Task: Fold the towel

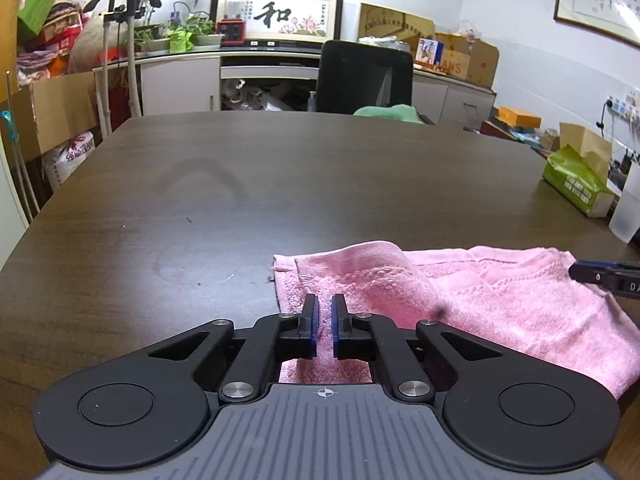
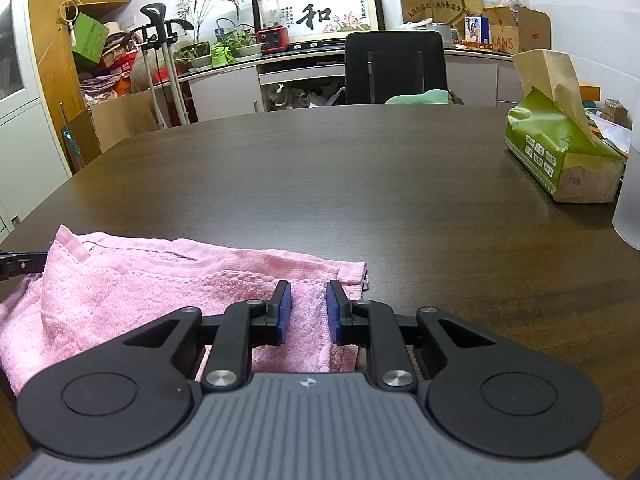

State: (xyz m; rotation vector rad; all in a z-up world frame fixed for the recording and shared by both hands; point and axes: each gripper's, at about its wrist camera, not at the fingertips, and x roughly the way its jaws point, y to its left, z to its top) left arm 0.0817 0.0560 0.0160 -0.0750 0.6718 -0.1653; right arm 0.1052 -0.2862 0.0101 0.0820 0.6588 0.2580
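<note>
At the lower centre of each frame, left gripper (image 1: pixel 325 320) pinches the pink towel (image 1: pixel 460 296), right gripper (image 2: pixel 308 308) stands parted over it; grasping step, next lift together

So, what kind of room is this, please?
Probably an office that doubles as storage: a black mesh office chair behind the dark wooden table, framed calligraphy on the counter, and stacked brown cardboard boxes.

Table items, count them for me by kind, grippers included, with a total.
Pink towel: 1
Green tissue box: 1
Frosted cup: 1
Grippers, left gripper and right gripper: 2
Total: 5
</note>
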